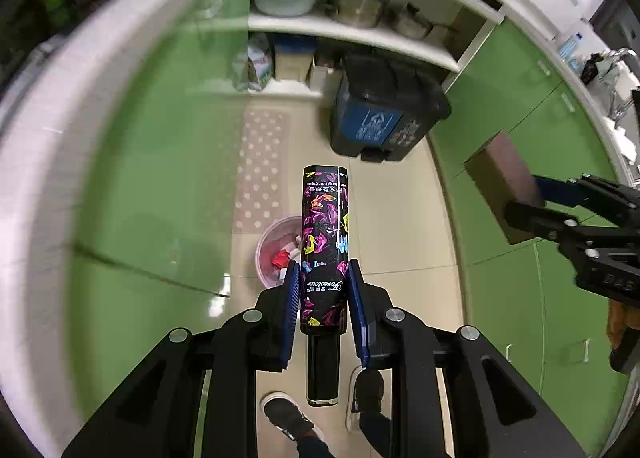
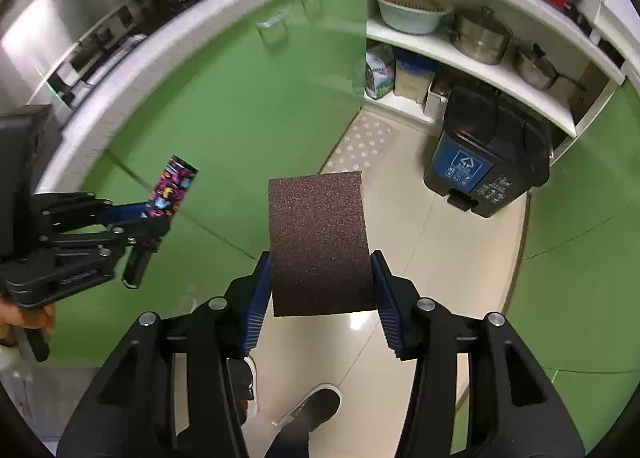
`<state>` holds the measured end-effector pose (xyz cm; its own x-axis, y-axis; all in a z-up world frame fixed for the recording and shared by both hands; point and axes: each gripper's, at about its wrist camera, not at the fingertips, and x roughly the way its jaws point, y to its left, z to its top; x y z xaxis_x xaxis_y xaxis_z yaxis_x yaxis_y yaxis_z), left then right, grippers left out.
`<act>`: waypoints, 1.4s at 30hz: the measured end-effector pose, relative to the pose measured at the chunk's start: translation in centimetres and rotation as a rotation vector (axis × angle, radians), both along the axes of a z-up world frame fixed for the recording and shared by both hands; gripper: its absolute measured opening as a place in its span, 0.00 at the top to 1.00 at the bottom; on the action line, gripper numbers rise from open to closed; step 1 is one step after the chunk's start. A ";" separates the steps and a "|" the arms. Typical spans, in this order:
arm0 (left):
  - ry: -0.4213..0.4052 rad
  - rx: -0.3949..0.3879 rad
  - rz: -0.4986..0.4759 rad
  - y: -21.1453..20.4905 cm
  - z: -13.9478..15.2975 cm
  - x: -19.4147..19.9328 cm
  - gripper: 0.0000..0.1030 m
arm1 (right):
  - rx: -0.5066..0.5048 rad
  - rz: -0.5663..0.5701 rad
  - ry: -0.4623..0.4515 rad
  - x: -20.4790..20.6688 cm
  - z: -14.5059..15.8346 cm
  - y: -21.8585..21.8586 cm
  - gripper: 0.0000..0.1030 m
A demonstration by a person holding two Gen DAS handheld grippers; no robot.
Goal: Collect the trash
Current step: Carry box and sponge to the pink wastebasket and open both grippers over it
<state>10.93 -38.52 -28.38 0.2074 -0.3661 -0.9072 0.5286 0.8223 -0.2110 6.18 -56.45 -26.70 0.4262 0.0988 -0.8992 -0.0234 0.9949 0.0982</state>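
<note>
Black hair-cream tube (image 1: 325, 246) with bright multicolour print, black cap toward camera, lengthwise between blue pads, held off the floor; seen also from the right wrist (image 2: 168, 193), tilted. Dark brown speckled block (image 2: 320, 244), flat rectangular, clamped at both side edges, held off the floor. Dark bin (image 2: 486, 161) with blue recycling label, lid closed, standing on floor below shelves.

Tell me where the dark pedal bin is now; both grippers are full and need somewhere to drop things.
The pedal bin stands on the floor ahead and to the right in the right wrist view, below the open shelves of pots, lid shut; the left wrist view shows it straight ahead.
</note>
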 end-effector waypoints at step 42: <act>0.029 -0.018 0.026 0.5 -11.6 5.2 0.07 | 0.072 0.049 0.069 9.4 -15.6 1.5 0.14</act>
